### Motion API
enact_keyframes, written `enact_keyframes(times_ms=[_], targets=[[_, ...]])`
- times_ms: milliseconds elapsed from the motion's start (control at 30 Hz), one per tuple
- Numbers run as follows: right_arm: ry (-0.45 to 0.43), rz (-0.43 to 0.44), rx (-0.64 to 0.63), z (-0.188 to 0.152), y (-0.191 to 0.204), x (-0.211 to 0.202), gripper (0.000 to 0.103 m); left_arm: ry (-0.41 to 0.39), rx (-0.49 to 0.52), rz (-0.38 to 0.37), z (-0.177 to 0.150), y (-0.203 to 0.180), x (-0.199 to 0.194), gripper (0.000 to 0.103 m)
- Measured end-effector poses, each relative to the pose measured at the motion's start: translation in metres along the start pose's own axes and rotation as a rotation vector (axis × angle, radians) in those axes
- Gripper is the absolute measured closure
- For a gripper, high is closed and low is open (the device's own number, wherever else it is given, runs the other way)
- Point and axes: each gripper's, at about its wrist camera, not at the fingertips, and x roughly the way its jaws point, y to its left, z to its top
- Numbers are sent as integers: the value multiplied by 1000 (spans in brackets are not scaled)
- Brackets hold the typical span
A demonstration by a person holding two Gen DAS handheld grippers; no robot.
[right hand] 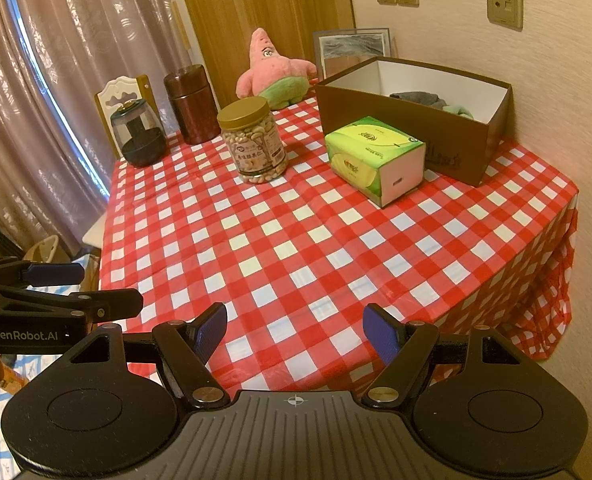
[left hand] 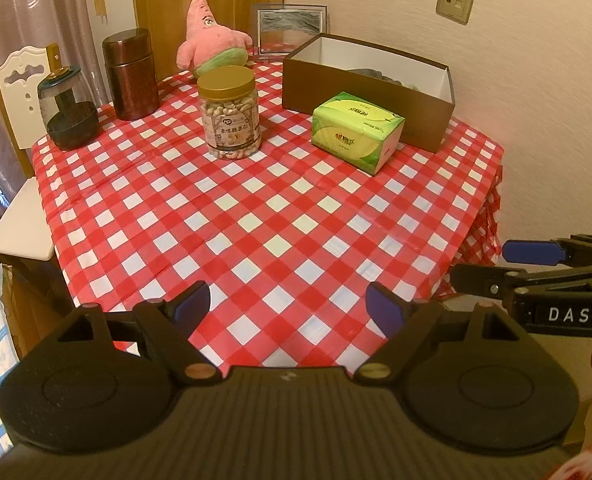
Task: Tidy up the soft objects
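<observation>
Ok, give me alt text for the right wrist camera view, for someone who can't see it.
An open right gripper hovers over a red checked tablecloth holding a pink star plush, nut jar, green tissue pack and an open brown box with cloth inside. The left gripper shows at left.

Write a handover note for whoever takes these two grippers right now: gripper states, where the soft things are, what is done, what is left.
Left gripper: open, empty, over the near edge of the checked tablecloth.
Right gripper: open, empty, beside the left one.
Brown box: open at the back right, with grey cloth and something pale green already inside.
Pink plush star: upright at the back of the table, outside the box.
Green tissue pack: in front of the box.
Done: some soft pieces boxed.
Left: probably the plush, perhaps the tissue pack. The nut jar and dark canister are hard; leave them.
</observation>
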Motion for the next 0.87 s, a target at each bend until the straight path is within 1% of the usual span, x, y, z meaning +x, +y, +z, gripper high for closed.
enact_keyframes(times_ms=[867], targets=[[4, 2, -2, 2, -2, 3, 28, 2, -2, -1, 1, 0, 3, 19]])
